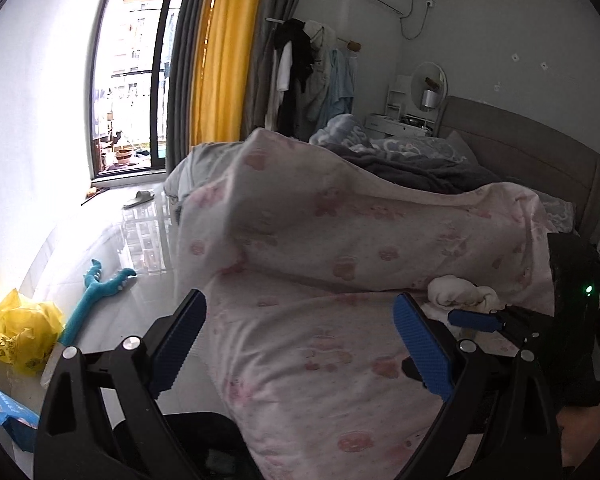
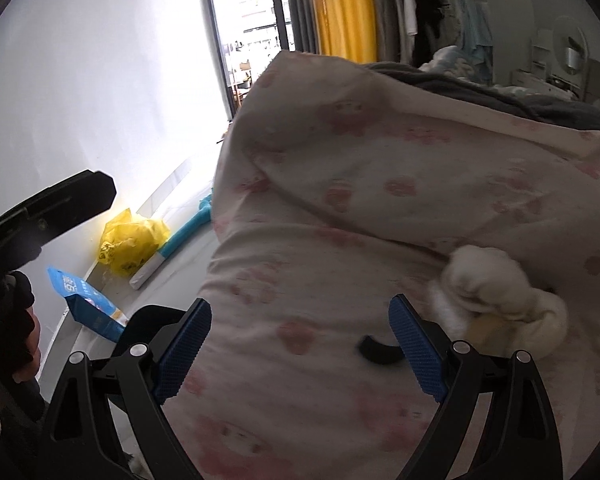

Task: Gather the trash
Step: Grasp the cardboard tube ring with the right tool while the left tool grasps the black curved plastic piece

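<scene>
Left wrist view: the left gripper (image 1: 300, 344) hangs with jaws spread wide over a pink-print quilt (image 1: 340, 360), holding nothing. A white wad (image 1: 460, 294) lies on the quilt to its right. On the floor sit a yellow bag (image 1: 22, 330) and a blue packet (image 1: 8, 410); their printing is unreadable.

Right wrist view: the right gripper (image 2: 300, 348) is likewise spread and empty, the wad (image 2: 500, 296) just beside its right finger.
</scene>
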`<state>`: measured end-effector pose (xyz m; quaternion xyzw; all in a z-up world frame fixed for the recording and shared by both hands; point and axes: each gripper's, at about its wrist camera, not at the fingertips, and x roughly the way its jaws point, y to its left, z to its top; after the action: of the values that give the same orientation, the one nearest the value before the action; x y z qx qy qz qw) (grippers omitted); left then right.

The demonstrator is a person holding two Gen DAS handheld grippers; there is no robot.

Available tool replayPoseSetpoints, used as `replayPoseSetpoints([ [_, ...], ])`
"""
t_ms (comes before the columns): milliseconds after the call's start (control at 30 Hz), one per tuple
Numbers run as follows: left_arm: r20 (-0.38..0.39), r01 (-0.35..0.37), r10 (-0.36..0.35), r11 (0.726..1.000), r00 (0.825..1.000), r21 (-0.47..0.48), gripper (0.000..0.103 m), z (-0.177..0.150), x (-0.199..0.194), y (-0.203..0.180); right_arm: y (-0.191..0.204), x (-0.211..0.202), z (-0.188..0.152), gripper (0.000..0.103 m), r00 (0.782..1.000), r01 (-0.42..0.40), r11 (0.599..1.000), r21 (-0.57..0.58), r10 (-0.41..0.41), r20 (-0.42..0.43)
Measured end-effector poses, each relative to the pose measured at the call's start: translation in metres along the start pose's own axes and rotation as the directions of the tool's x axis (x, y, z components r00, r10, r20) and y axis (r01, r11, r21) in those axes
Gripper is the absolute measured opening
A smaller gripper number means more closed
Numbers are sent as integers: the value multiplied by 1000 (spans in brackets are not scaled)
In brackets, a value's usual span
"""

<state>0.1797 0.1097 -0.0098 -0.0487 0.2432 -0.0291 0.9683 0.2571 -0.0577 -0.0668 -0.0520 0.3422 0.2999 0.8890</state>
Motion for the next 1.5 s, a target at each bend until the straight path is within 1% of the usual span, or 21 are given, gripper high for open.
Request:
replayPoseSetpoints([
  [67,-11,7,-6,1000,1000,7,96,-1,6,-7,-11,-3,-1,90,1000,10,1000,6,-10,2],
  [133,-21,14,-14,1000,1000,13,96,-2,11,-13,-20,-6,-3,81,1000,19,1000,16,-19,1],
  [233,-38,32,-31,999,999,26,95,-4,20,-24,-36,-8,-8,74,999,34,999,37,-33,-9],
  [367,-56,52,-50,998,997,28,95,-7,28,-36,-54,-16,-13,72,999,44,997,59,-43,-9],
  [533,-81,78,-76,997,994,24,95,-10,40,-50,-71,-25,-17,65,999,53,996,74,-53,-2],
  [700,-108,93,-89,995,990,28,95,-14,53,-65,-88,-26,-23,55,999,45,994,103,-44,-13],
  [833,-130,101,-95,994,987,39,95,-18,63,-75,-100,-26,-28,49,1000,14,991,136,-11,-22],
  [933,-150,103,-95,994,984,46,95,-21,70,-82,-103,-24,-30,44,1000,-13,990,142,16,-22],
  [967,-159,104,-96,994,983,45,95,-22,72,-84,-103,-23,-30,43,999,-20,991,133,23,-22],
  [1033,-179,104,-95,994,979,45,95,-24,78,-88,-102,-23,-29,38,999,-36,992,118,39,-21],
  [1100,-195,102,-91,994,977,48,94,-27,82,-91,-99,-22,-29,35,998,-52,994,98,55,-24],
  [1200,-212,81,-66,995,975,63,90,-30,87,-96,-96,-20,-29,33,998,-48,996,70,51,-42],
  [1267,-220,75,-62,996,974,52,90,-31,90,-97,-96,-20,-29,30,998,-49,997,66,52,-47],
  [1367,-226,78,-68,996,972,34,90,-32,93,-96,-97,-19,-29,24,997,-46,997,60,49,-53],
  [1433,-230,79,-71,996,971,27,90,-33,95,-97,-99,-17,-29,14,997,-43,997,61,47,-59],
  [1500,-232,77,-70,997,970,23,90,-34,97,-98,-101,-14,-29,11,997,-40,998,57,44,-68],
])
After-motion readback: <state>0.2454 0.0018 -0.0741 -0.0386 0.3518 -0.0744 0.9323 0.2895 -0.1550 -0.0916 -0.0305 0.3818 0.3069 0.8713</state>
